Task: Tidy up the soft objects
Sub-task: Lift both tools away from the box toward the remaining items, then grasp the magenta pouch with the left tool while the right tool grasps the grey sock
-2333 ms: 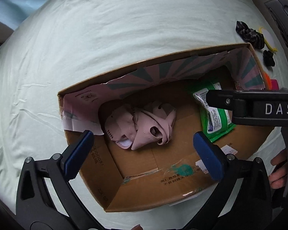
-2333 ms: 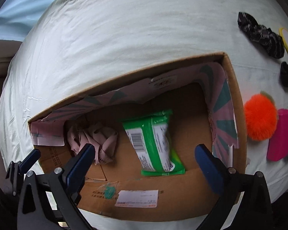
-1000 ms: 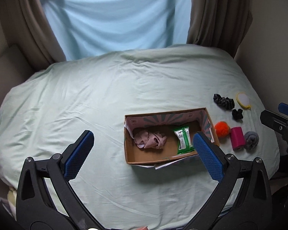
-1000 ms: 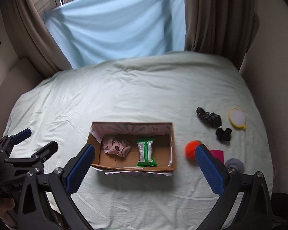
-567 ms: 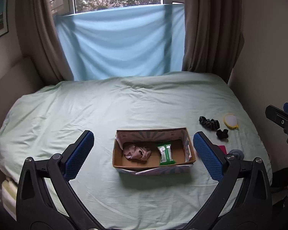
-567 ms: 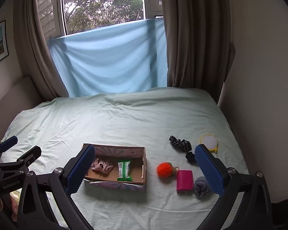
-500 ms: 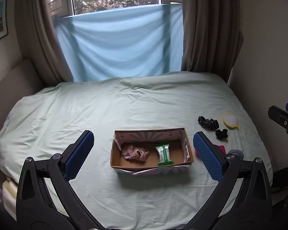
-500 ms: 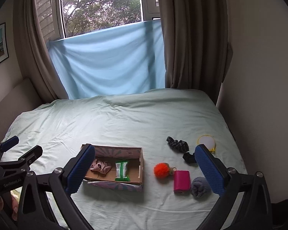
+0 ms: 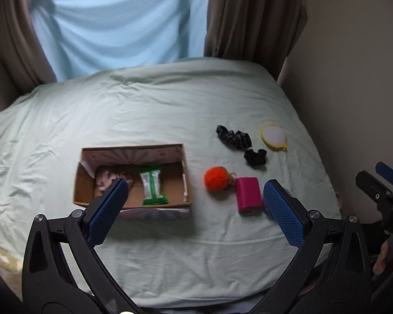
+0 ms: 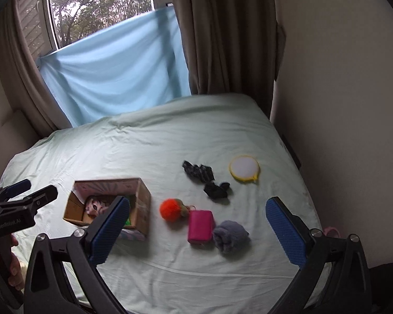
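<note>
A cardboard box rests on the pale green bed, holding a pink cloth and a green wipes pack. To its right lie an orange pompom, a magenta pouch, a grey sock, a small black scrunchie, a patterned black scrunchie and a yellow-rimmed round pad. My left gripper and right gripper both stand open and empty, well back from the bed.
The bed meets a beige wall on the right. Brown curtains and a blue sheet hang over the window behind. A hand holds the left gripper's handle.
Both grippers pulled far back from the box, then swung right, so the loose items beside the box now sit more central. Both stayed open and empty.
</note>
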